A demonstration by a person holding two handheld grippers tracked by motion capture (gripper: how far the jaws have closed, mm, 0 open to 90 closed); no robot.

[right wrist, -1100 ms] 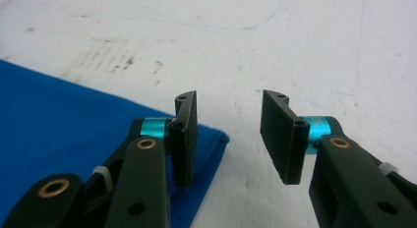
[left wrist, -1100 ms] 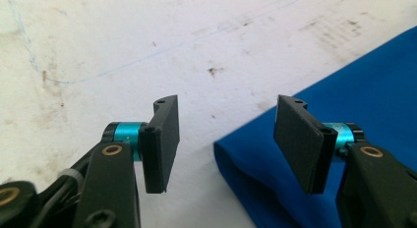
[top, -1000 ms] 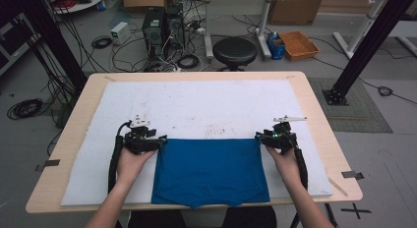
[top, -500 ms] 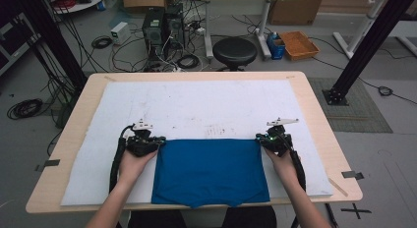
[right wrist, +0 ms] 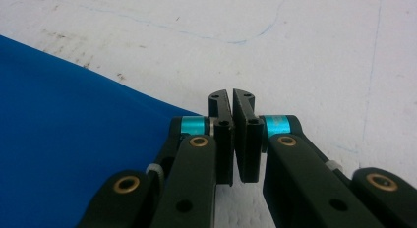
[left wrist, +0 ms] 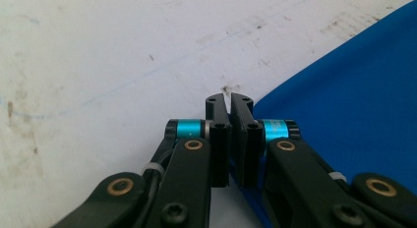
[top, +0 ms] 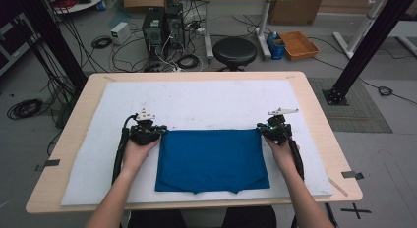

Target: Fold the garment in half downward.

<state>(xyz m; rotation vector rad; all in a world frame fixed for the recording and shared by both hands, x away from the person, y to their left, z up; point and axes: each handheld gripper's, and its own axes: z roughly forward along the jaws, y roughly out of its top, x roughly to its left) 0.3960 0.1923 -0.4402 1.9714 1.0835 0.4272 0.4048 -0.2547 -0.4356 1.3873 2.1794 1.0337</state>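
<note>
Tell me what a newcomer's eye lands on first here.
First the blue cloth, folded flat near the front of the white mat on the table. Next the two hand-held grippers at its far corners: the left gripper at the left corner, the right gripper at the right, both with jaws shut. Whether cloth is pinched between them is hard to tell. Behind the table, a black stool stands amid floor cables.
</note>
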